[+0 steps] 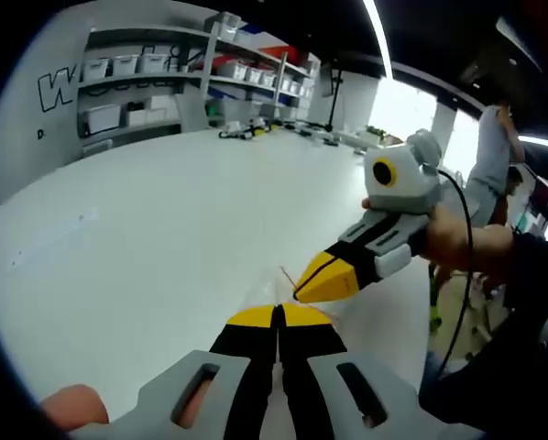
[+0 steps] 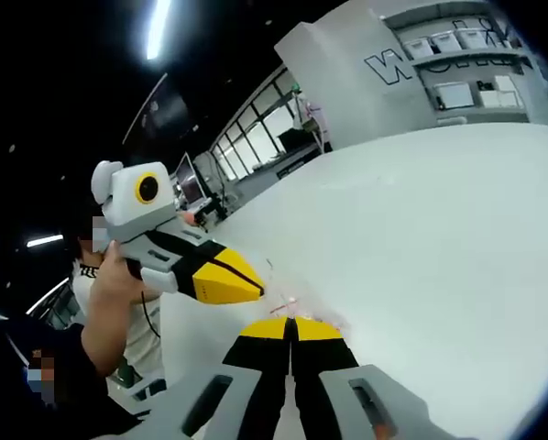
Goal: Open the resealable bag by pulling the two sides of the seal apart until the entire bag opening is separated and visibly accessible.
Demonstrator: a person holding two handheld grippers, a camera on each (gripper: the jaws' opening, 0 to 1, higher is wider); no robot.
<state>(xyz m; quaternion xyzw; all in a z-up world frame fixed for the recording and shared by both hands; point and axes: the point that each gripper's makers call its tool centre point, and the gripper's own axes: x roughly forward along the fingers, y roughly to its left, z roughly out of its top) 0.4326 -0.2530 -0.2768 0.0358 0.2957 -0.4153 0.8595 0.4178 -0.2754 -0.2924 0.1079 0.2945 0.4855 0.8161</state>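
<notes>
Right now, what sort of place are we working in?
Likely a workshop or lab: a big white table, shelves stacked with storage bins along the wall, and large windows behind.

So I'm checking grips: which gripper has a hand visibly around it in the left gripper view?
The right gripper, entering from the right; a hand wraps it.

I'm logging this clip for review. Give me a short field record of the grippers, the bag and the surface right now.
left gripper: jaws closed together, clear bag pinched between the tips
right gripper: jaws closed, tips close to the left gripper's
bag: clear, thin, with a red line; held above the table between both grippers
bag opening: too hard to see whether it has parted
table: white
</notes>
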